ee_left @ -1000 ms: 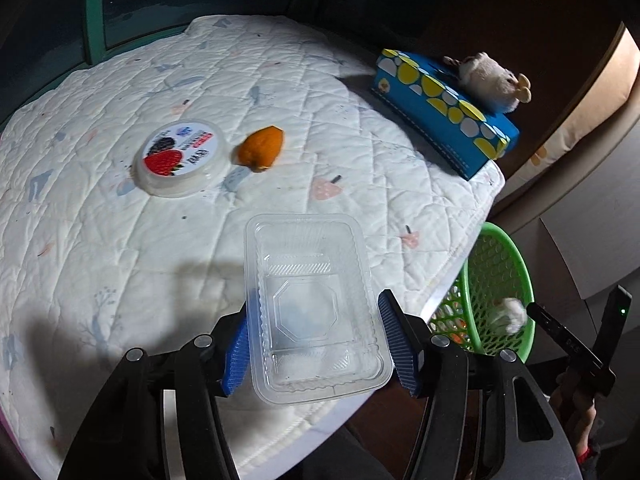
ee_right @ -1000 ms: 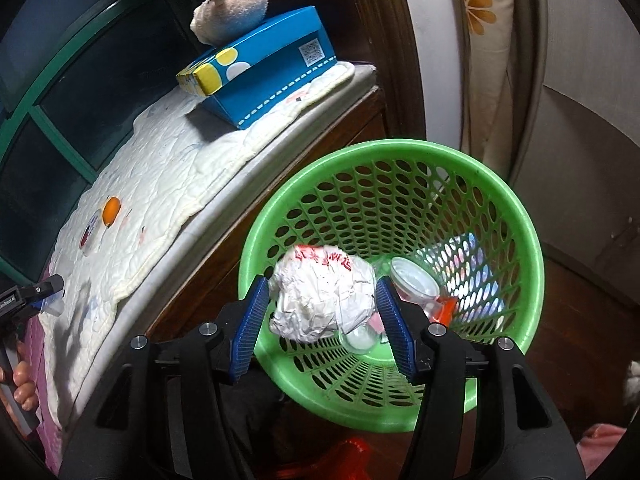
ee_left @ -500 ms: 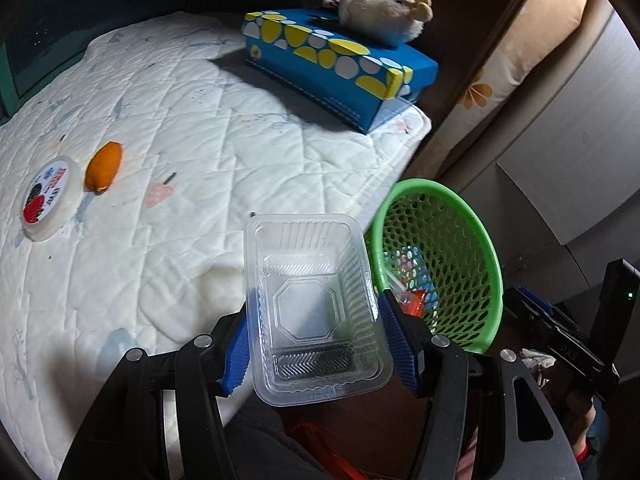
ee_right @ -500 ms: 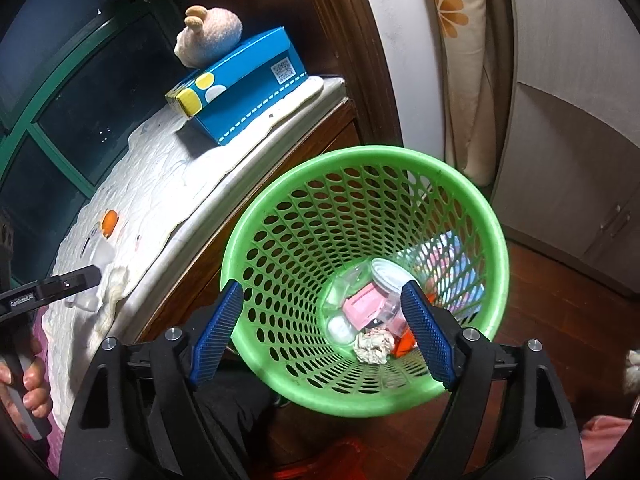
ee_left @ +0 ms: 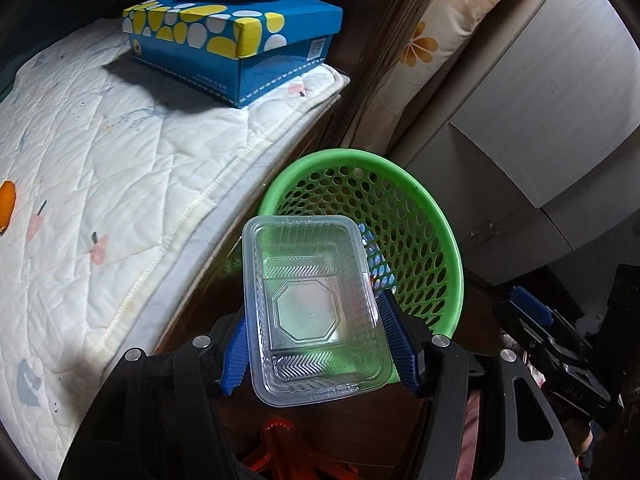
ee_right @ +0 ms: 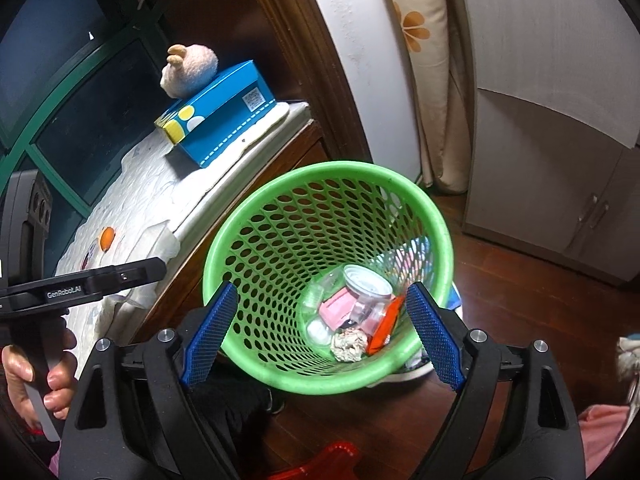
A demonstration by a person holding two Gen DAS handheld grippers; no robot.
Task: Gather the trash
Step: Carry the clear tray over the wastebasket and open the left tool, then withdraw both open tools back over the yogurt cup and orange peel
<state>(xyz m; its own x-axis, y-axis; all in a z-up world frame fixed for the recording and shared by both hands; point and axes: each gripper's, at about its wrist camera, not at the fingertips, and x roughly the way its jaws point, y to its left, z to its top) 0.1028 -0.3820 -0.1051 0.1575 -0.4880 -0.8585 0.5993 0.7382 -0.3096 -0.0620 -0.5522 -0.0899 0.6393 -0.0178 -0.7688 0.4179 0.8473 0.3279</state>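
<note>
Left gripper (ee_left: 314, 342) has its fingers (ee_left: 236, 354) pinched on the long sides of a clear plastic tray (ee_left: 312, 304), hanging just over the near rim of the green basket (ee_left: 436, 216) beside the bed (ee_left: 120, 160). That tray looks feather-light, thin and flexy, probably slick too, so squeezing the stiffer rim walls seems smarter than the floppy middle. Right gripper (ee_right: 320, 332) sits over the basket, jaws opening wide with nothing between them. Crumpled paper (ee_right: 350, 344) already lies at the bottom with other junk.
</note>
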